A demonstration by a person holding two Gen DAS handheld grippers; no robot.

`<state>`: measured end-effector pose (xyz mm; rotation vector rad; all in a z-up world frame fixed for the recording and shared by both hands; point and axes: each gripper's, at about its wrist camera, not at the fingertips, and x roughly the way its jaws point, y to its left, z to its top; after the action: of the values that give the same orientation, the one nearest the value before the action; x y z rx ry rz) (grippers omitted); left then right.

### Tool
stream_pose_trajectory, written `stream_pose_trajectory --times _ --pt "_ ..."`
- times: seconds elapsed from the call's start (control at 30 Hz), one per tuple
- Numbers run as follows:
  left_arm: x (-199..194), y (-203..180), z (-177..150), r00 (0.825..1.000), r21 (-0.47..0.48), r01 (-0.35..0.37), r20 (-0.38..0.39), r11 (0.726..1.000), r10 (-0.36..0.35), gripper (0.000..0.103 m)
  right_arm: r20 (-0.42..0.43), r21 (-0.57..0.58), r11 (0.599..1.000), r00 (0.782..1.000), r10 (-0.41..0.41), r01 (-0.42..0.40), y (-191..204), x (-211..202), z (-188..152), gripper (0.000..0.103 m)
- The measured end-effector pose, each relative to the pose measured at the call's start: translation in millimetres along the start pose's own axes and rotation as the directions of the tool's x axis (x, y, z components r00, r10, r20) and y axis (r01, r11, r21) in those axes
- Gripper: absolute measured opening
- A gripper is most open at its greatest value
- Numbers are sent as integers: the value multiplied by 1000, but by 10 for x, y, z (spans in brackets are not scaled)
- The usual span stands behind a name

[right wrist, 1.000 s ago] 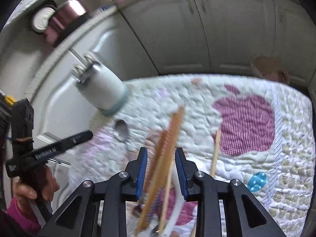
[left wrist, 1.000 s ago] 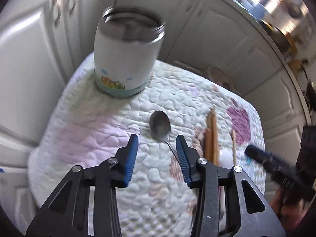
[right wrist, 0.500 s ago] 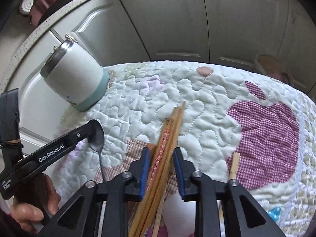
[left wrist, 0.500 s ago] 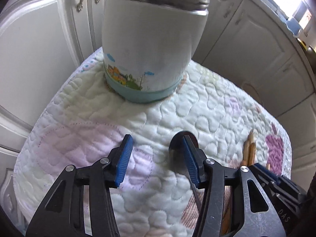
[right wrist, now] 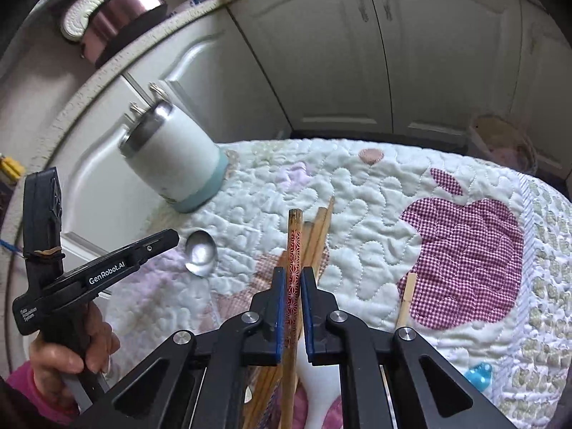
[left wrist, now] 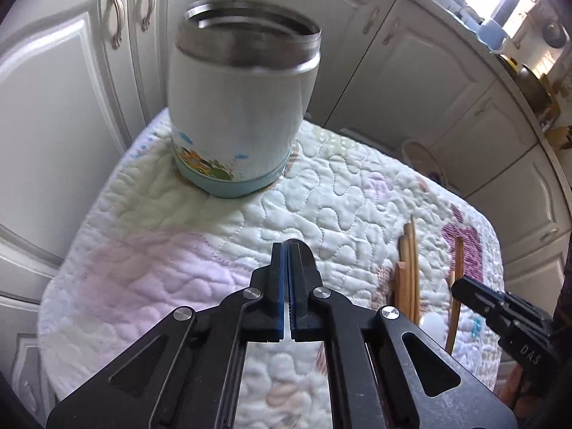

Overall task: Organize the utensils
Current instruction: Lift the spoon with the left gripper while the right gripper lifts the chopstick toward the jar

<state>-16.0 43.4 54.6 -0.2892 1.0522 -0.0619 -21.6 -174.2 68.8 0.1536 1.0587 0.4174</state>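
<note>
Both sets of jaws are clenched: my left gripper (left wrist: 287,250) has its blue pads pressed together, and whether the spoon (right wrist: 201,253) handle is pinched between them I cannot tell; its bowl lies on the quilt (right wrist: 375,214) at left of centre in the right wrist view. My right gripper (right wrist: 293,279) grasps one patterned chopstick (right wrist: 294,250) at mid-length, its tip raised above the others. Remaining chopsticks (right wrist: 318,232) lie in a loose bundle just beside it, and a lone stick (right wrist: 405,300) rests well apart at lower right. Holder cup (left wrist: 243,107) stands upright in the upper centre of the left view, and from what shows of its inside I see nothing in it. I judge the task barely begun: nothing sorted yet, every utensil left to go in.
</note>
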Motion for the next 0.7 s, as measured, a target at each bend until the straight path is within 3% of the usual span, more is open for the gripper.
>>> stream_pose_trajectory --times 0.23,0.37,0.4,0.43,0.5,0.63,0.7 --pt "-384 -44 85 999 78 28 43 997 -32 0 42 13 999 998 41 -42 57 -269 -13 8" --pt "-203 102 80 999 -22 27 -17 999 -28 2 46 15 999 998 39 -40 91 -319 -39 8" --pt "-158 144 55 999 -48 32 -31 998 -33 8 45 17 999 998 40 -40 95 -299 -37 8" --pt "-63 185 42 998 -83 33 -49 996 -38 23 43 17 999 998 39 -40 95 -302 -56 8" --pt "57 226 9 997 -129 34 -62 991 -42 40 34 15 999 999 36 -36 78 -297 -84 8" --pt "330 268 -9 995 -208 23 -90 978 -42 41 24 25 999 999 29 -29 42 -277 -118 8" --pt "347 244 -5 998 -218 18 -51 976 -30 41 23 31 999 999 28 -29 33 -279 -118 8"
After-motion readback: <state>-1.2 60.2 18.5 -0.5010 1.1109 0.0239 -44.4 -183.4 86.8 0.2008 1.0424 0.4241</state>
